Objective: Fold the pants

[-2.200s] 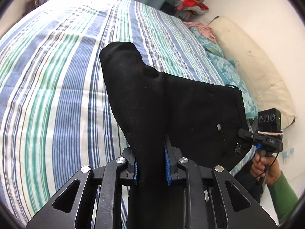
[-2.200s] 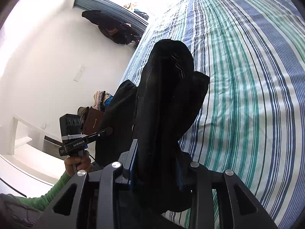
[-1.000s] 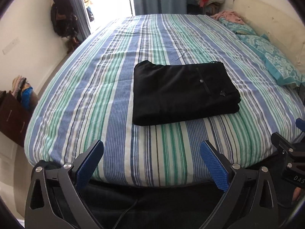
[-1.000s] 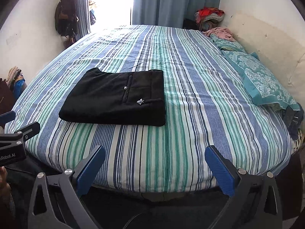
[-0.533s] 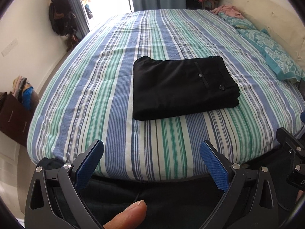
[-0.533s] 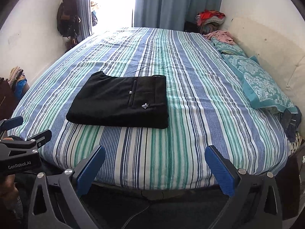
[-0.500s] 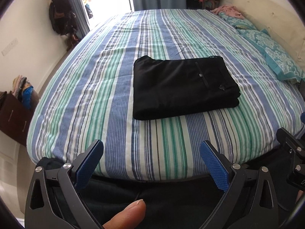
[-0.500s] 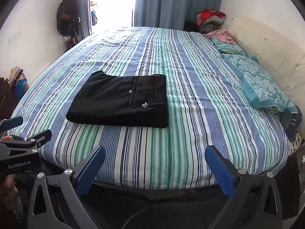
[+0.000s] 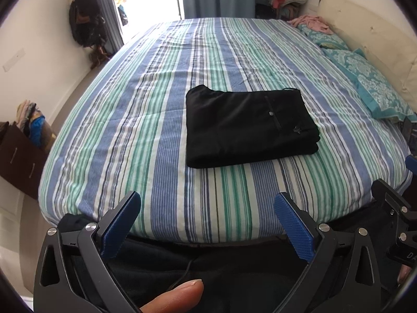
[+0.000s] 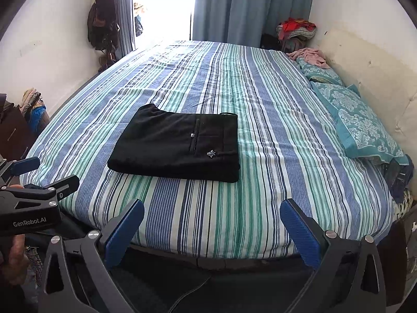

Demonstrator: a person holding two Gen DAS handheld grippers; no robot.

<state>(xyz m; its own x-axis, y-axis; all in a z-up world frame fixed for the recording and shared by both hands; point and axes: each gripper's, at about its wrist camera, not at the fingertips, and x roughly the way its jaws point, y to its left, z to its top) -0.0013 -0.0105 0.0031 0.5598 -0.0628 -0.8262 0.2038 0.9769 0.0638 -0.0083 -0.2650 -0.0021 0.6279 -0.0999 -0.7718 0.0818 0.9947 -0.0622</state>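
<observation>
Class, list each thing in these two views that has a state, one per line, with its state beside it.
black pants: folded into a flat rectangle, lying on the bed
left claw: open, holding nothing
right claw: open, holding nothing
striped bedspread: spread flat over the bed
blue curtain: drawn

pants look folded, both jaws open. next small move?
Probably none on the cloth: hold both grippers back. The black pants lie as a neat rectangle on the striped bed, and the left gripper and right gripper hang open short of the bed's edge, empty.
</observation>
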